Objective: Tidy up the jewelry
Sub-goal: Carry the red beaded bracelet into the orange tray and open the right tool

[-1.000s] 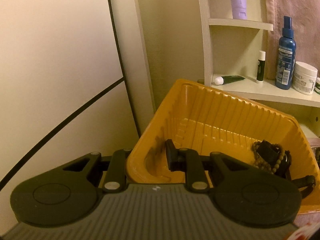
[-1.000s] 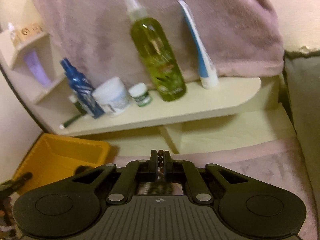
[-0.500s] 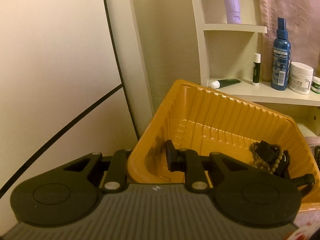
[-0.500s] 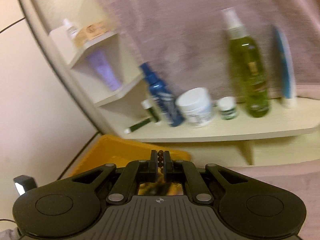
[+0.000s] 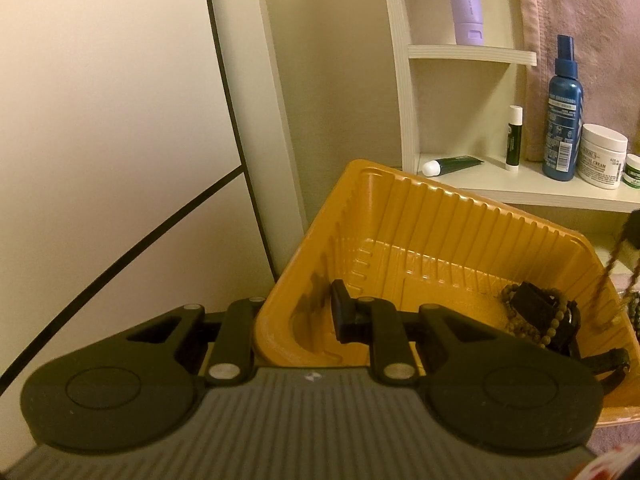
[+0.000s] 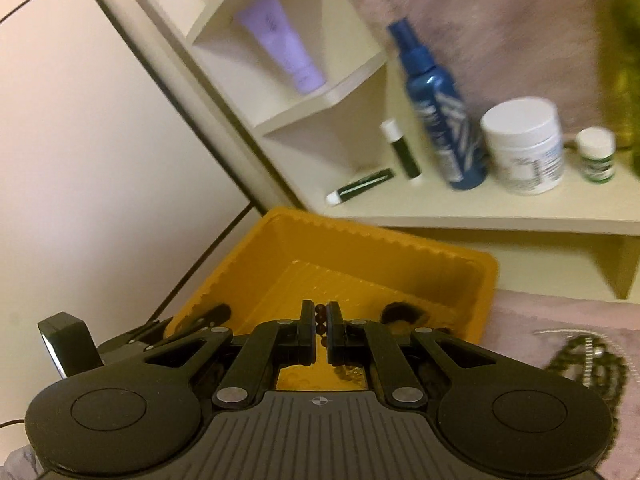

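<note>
beads (image 6: 320, 319) in right hand-held gripper (image 6: 320, 332), over tray (image 6: 486, 276)

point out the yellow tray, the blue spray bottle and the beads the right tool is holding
yellow tray (image 5: 436, 216): left wrist view, on its ribbed far wall.
blue spray bottle (image 6: 444, 120): right wrist view, middle of its body.
beads (image 6: 320, 320): right wrist view, on the dark beads pinched between the shut tool's fingers.

- It looked like a home bedroom or dressing corner.
- A cream corner shelf (image 6: 460, 216) carried toiletries: a blue spray bottle (image 6: 440, 108), a white cream jar (image 6: 524, 144) and a lilac tube (image 6: 280, 44).
- Pink towel-like cloth (image 6: 500, 28) hung behind the shelf.
</note>
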